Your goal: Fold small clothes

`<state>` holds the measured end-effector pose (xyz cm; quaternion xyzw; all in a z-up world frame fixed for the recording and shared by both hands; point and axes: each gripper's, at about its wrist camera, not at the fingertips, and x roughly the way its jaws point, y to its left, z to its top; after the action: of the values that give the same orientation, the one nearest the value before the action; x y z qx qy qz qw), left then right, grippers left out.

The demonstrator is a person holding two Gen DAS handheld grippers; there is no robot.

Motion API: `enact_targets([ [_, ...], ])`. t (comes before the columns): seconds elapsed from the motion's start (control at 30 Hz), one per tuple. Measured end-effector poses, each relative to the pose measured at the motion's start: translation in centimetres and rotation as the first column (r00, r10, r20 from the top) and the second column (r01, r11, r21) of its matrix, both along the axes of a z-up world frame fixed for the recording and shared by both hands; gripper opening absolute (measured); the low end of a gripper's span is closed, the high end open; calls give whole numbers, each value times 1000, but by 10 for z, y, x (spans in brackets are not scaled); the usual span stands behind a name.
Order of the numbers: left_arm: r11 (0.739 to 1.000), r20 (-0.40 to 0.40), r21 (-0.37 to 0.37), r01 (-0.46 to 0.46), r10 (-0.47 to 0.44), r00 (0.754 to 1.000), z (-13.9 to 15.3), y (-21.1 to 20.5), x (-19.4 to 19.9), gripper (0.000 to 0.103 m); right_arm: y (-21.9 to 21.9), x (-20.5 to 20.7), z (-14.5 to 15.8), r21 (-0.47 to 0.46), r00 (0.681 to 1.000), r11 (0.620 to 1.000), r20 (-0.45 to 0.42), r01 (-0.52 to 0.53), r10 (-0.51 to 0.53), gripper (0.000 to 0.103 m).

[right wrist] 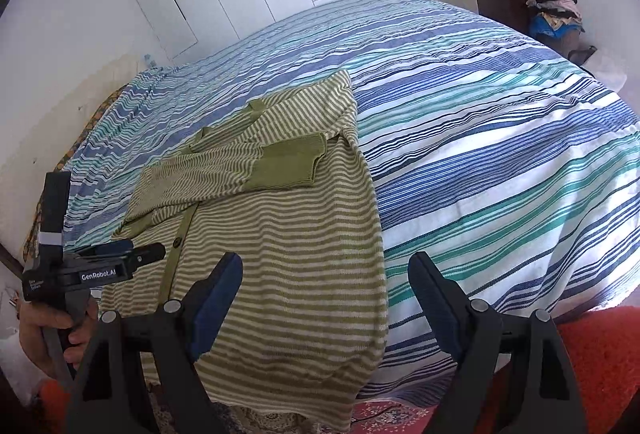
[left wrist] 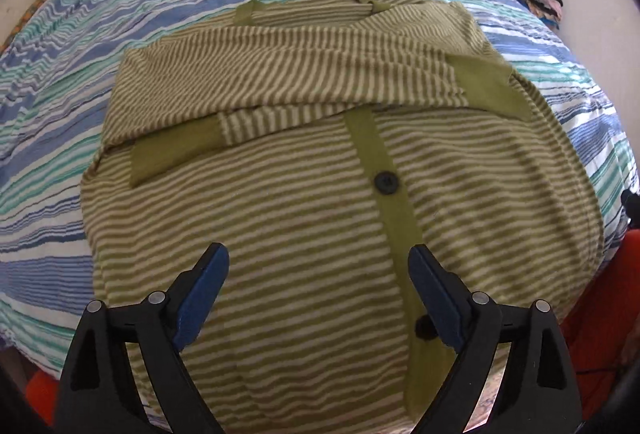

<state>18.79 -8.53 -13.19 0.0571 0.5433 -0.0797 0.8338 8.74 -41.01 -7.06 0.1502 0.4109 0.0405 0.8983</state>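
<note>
Left wrist view: green striped cardigan [left wrist: 280, 170] lies flat, centre frame, on the striped bed [left wrist: 120, 14]. Both sleeves are folded across the chest; the button placket [left wrist: 384, 186] runs down right of centre. Left gripper [left wrist: 319, 274] hovers over the lower body, jaws spread, holding nothing.

Right wrist view: cardigan sits left of centre, its hem [right wrist: 288, 390] hanging over the bed edge at bottom. Right gripper [right wrist: 325, 282] is over the cardigan's right edge, jaws spread and empty. Left gripper shows at left edge, apparently spread too.

Judgement: sleeves done — next is probably pinching both hem corners and folding bottom up to collar. No containers; only a clothes pile [right wrist: 556, 6] on a dresser, upper right.
</note>
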Motion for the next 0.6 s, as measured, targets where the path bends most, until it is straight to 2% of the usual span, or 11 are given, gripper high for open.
enact_targets([
  [0.07, 999, -22, 33, 0, 1, 1000, -19, 15, -22, 92, 6, 2, -1, -15, 1000, 1000, -8, -12, 11, 84],
  [0.13, 1000, 9, 27, 3, -3, 1000, -23, 27, -46, 97, 11, 2, -3, -34, 1000, 999, -19, -20, 19, 84],
  [0.23, 1000, 0, 12, 4, -4, 1000, -24, 38, -69, 97, 17, 2, -6, -60, 999, 998, -33, -26, 24, 84],
  [0.6, 1000, 60, -12, -10, 10, 998, -9, 58, -93, 97, 35, 0, -17, -155, 996, 987, -81, -47, 35, 84],
])
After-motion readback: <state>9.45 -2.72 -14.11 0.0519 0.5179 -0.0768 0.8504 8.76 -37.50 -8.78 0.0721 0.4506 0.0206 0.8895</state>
